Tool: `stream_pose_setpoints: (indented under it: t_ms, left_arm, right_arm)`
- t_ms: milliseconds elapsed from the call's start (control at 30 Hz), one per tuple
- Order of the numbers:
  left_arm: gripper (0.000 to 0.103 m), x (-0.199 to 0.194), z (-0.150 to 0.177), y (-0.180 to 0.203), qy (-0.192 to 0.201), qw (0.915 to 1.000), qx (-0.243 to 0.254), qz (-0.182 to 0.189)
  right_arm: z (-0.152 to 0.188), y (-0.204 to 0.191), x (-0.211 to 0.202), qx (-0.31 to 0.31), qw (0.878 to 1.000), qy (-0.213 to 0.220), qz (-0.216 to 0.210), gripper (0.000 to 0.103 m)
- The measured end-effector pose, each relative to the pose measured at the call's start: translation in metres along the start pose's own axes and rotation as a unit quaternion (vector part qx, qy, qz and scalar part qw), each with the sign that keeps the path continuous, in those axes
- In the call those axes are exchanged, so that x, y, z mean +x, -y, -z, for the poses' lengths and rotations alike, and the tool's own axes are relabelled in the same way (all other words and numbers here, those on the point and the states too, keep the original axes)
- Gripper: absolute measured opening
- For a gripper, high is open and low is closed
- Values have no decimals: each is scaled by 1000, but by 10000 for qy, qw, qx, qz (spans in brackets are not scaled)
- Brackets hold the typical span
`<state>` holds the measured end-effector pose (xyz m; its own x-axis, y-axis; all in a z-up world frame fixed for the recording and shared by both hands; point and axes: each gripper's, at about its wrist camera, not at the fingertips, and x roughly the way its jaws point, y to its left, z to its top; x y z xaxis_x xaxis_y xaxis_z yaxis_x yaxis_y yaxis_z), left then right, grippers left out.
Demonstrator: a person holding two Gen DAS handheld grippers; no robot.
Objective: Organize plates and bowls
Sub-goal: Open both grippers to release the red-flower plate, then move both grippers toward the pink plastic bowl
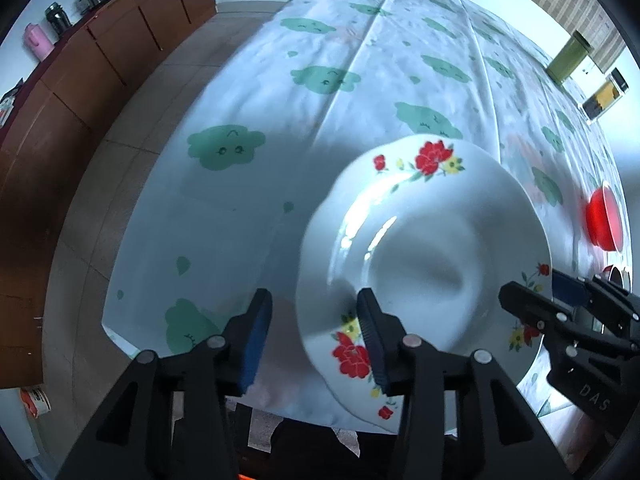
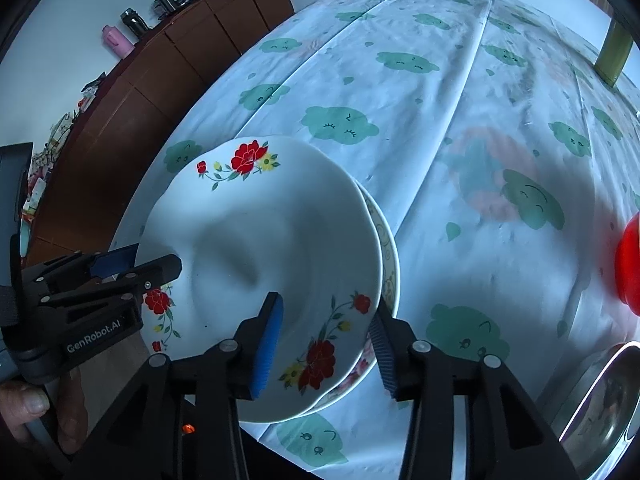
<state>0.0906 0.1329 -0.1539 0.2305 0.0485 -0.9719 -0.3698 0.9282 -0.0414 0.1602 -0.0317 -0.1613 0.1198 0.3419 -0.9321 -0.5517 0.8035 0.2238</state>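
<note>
Two claws, GenRobot.AI (left claw (image 2: pixel 138 268)), DAS (right claw (image 1: pixel 532 294))

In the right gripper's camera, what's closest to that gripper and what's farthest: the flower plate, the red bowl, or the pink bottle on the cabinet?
From the right gripper:
1. Flower plate, its rim between the fingers.
2. Red bowl, at the right edge of the table.
3. Pink bottle, far off at upper left on the cabinet.

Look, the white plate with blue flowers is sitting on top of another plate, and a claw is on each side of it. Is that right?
Almost. The flowers on the white plate are red, with small yellow ones, not blue; only the claw pads are blue. The right wrist view shows it best. The rest holds: it sits on another plate, with the left claw and right claw at opposite sides.
</note>
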Motion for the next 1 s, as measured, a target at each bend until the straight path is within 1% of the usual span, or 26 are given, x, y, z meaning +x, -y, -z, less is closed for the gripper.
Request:
stream_pose_setpoints:
  t_ms: [67,167,233,333,400,533,600,633,700,767,1000]
  left_arm:
    - [50,-2,0,-3,32,10000,-42,4]
    - [52,-1,1,-5,26,10000,-83,35]
    - [52,-1,2,-4,9,10000,-72,36]
    - [52,-2,3,-1,21,10000,-32,57]
    - [52,-3,4,0,20,10000,-10,80]
    - [52,-4,6,-1,8,9999,7,100]
    - [52,-5,7,-1,29,9999,7,114]
    - [52,-6,7,-1,42,9999,8,121]
    - [52,-7,7,-1,65,9999,13,142]
    - [52,-8,8,0,89,9998,42,152]
    - [52,-18,9,9,326,9992,246,49]
  right_arm:
    - [0,3,-4,96,9999,92,-38,46]
    - [0,7,-9,199,9995,220,-56,46]
    - [0,5,-9,131,9997,230,2,46]
    - [3,-8,-8,-275,9988,266,309,48]
    - [5,-7,-9,-304,9985,297,333,48]
    - [4,7,-12,139,9993,336,22,48]
    - [4,19,-14,591,9971,372,-297,49]
    - [4,24,-16,762,9955,408,-389,52]
    - [6,35,-22,1072,9913,566,-515,52]
    - [7,39,-23,1222,9890,579,-606,52]
    - [17,43,-28,1295,9889,620,-378,52]
